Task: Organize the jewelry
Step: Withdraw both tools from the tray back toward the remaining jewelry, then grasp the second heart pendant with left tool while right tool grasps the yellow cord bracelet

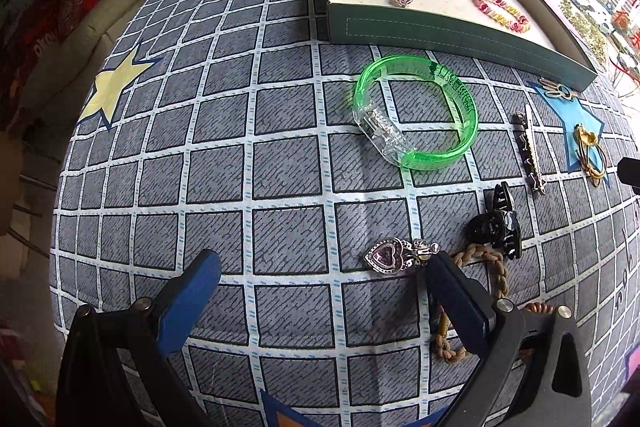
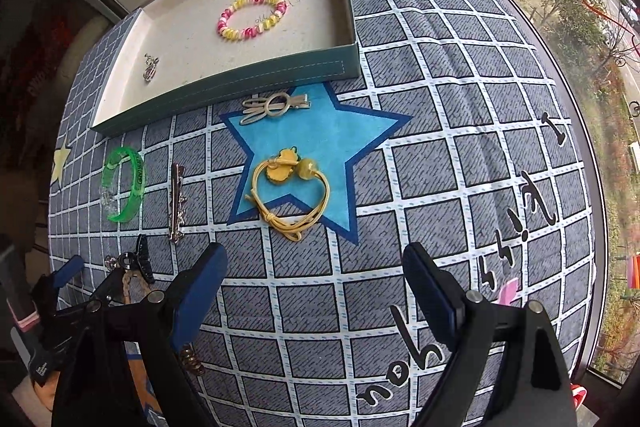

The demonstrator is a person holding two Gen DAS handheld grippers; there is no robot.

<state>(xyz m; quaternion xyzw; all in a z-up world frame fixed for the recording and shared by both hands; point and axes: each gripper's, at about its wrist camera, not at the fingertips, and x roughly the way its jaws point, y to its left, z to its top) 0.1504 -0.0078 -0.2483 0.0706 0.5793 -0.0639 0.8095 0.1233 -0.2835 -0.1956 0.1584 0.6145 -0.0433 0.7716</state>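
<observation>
Sorting loose pieces into the shallow box (image 2: 224, 83) looks to be the step in hand: a coiled hair tie (image 2: 251, 17) and a small charm (image 2: 151, 67) already lie inside, the rest still on the checked cloth (image 2: 440, 131). The right gripper (image 2: 314, 269) hangs with jaws wide and empty just short of the yellow cord bracelet (image 2: 290, 197) on the blue star. The left gripper (image 1: 320, 277), also wide and empty, sits beside the heart pendant (image 1: 386, 259) (its right finger nearly touching). Next, I judge, each must settle astride its piece and close.
</observation>
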